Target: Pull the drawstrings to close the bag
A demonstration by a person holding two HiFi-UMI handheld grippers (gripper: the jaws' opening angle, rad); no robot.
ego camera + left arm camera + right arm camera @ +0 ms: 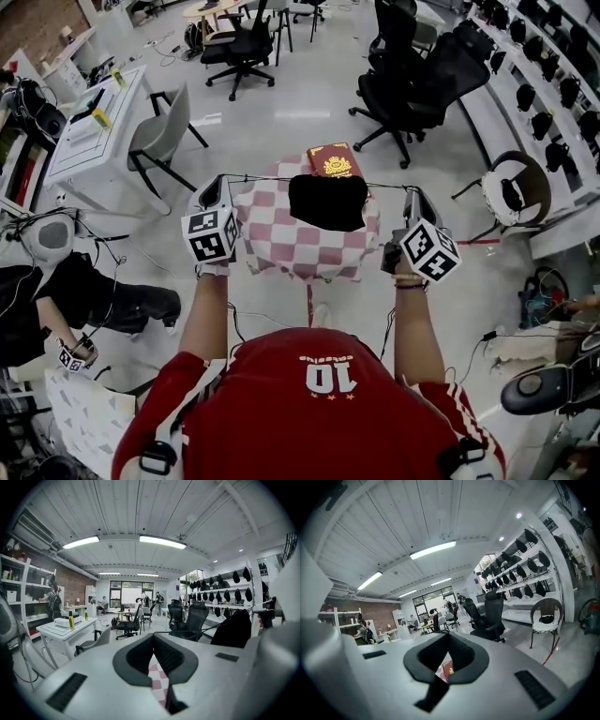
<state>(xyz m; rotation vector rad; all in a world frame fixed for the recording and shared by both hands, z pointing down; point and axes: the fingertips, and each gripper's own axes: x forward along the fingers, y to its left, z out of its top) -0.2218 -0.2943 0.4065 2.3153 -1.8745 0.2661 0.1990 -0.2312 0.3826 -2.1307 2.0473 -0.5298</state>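
Open-plan office doubling as lab.
- Ahead-left of left gripper (217, 187): white desk (94, 131) with gear on top, grey chair (164, 136), brick wall (70, 588).
- Far ahead: big window (126, 592).
- Beyond both grippers: black swivel chairs (412, 75) on pale floor (300, 103).
- Right of right gripper (412, 199): white shelves (502, 94) lined with rows of black items (529, 564), kind unclear.
- Overhead: strip lights (161, 541).
- Left of left gripper: cables (103, 248) trailing on floor.
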